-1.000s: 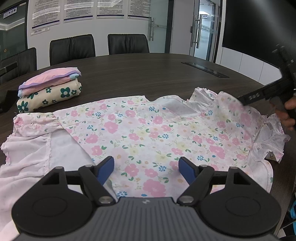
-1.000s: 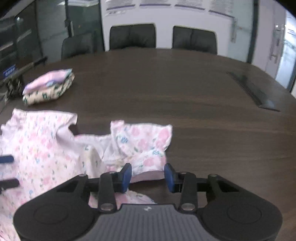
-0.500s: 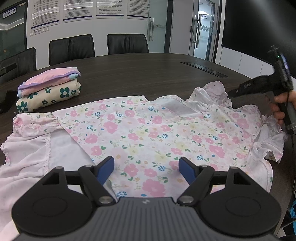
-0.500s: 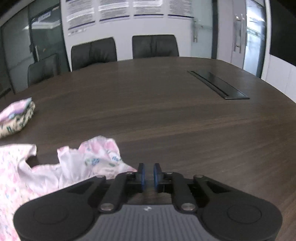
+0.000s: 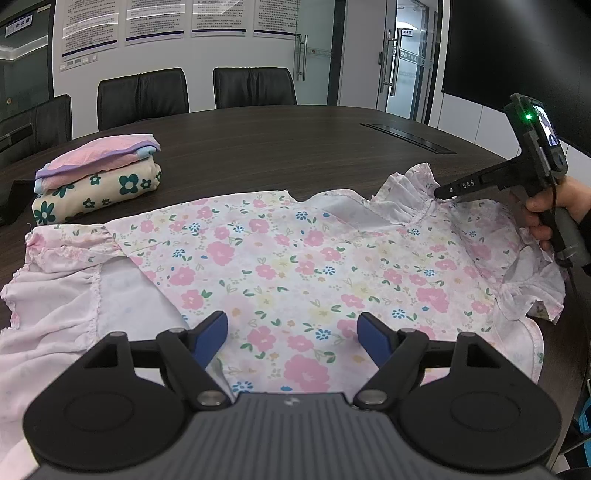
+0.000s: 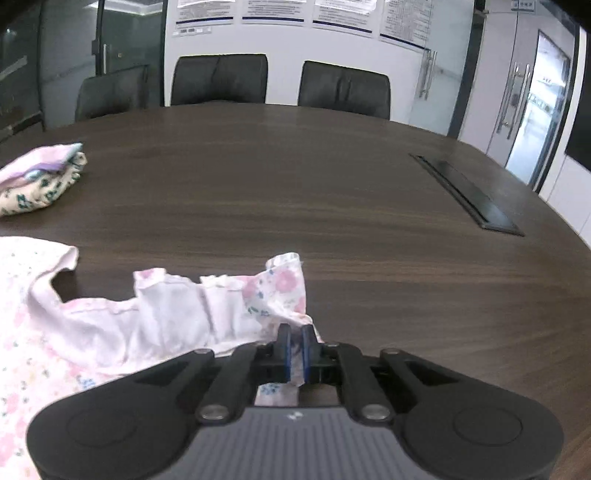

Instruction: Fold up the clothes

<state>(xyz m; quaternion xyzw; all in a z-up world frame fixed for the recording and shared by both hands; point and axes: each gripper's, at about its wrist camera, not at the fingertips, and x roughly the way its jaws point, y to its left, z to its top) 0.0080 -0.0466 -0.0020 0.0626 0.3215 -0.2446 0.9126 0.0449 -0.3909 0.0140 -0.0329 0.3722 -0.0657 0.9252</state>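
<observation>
The pink floral, ruffle-sleeved cotton blouse (image 5: 295,266) lies flat on the dark wooden table (image 5: 277,147): light, limp, slippery. The right gripper (image 6: 295,347) is closing on its three-o'clock sleeve seam, cloth between the pads; the left gripper (image 5: 293,332) gapes at six o'clock.

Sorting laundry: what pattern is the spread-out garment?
Pink floral garment: pink flowers on white; left wrist view.

A dark wooden table (image 5: 280,147) filled the meeting room; black chairs (image 5: 255,86) stood behind it, beneath white walls with posted notices (image 5: 155,18) and glass doors (image 5: 406,55).
</observation>
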